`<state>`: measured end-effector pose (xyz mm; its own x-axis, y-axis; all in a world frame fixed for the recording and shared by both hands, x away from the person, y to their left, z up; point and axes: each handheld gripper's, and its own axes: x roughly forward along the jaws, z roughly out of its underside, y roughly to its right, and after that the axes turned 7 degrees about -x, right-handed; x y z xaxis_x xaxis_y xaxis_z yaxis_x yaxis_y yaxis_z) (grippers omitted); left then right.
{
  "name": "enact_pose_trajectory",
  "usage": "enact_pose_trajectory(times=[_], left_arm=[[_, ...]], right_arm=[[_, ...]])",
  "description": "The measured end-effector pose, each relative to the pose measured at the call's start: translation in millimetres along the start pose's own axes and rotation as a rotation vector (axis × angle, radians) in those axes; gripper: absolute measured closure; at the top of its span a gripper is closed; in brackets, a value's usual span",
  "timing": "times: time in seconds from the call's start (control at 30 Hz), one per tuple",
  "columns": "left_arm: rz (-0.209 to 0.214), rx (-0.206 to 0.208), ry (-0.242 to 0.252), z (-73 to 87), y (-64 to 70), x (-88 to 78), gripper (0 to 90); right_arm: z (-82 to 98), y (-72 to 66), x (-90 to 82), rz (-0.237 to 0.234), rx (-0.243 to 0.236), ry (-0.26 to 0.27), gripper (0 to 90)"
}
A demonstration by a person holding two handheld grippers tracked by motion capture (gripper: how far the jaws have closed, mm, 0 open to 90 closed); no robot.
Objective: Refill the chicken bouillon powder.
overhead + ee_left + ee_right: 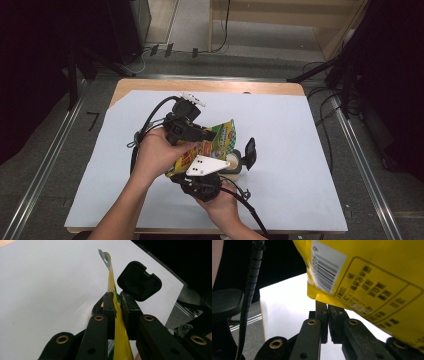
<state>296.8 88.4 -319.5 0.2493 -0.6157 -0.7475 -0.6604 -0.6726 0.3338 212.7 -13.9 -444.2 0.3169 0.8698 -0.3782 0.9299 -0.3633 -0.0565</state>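
Note:
A yellow and green printed pouch [220, 138] is held up above the table between both hands. My left gripper [209, 135] reaches in from the left and is shut on the pouch's upper edge. In the left gripper view the thin yellow pouch [117, 315] is pinched edge-on between the pads of my left gripper [116, 300]. My right gripper [196, 170] comes up from below with its grey plate on top. In the right gripper view, my right gripper [327, 307] stands shut, its tips meeting the lower corner of the pouch [374, 270] by the barcode.
A small round container [233, 164] with a black flip lid [250, 152] standing open sits on the white sheet [300, 150] just right of the grippers; the lid [138, 281] looms close behind the pouch. Cables trail from both grippers. Dark stands and cables flank the table.

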Motion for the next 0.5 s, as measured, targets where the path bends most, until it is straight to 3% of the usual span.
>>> enact_pose_trajectory(times=[0.5], left_arm=[[0.005, -0.009, -0.002, -0.2, -2.4, 0.0, 83.6]], right_arm=[[-0.6, 0.1, 0.0, 0.006, -0.008, -0.004, 88.7]])
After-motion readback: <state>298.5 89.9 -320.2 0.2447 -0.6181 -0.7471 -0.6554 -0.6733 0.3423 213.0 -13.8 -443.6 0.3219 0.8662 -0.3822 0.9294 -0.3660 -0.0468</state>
